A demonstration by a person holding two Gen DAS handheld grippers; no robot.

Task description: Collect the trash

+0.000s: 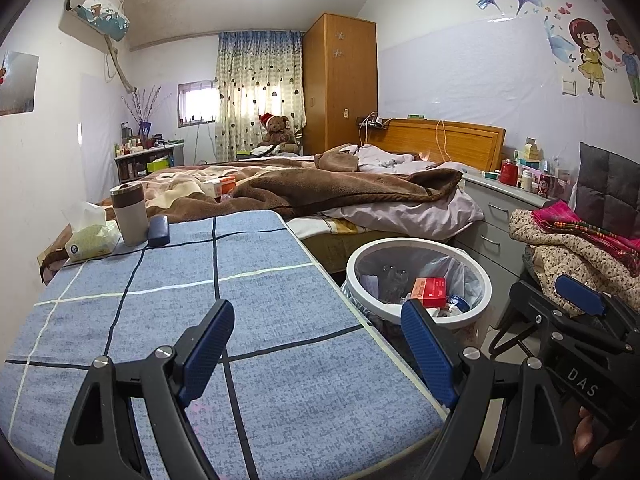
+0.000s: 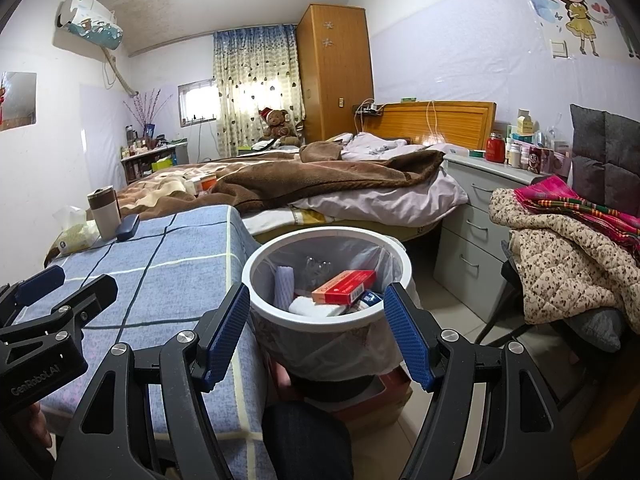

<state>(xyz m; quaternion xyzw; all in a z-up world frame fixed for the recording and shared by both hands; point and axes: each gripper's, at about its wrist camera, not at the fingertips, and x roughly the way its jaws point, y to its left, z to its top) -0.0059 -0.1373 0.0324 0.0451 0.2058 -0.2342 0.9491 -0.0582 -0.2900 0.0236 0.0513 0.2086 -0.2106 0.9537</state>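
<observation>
White trash bin (image 2: 326,322) just beyond spread-fingered, empty right hand-held gripper (image 2: 316,308).

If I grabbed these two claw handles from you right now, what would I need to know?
Left gripper: open, empty, over the blue table.
Right gripper: open, empty, in front of the bin.
Bin sits beside the table, lined with a bag, already holding a red box, a white roll and other scraps.
On the table: tissue pack, cup and dark case, none obviously trash.
Left: possibly the boxes on the bed; check them.
</observation>
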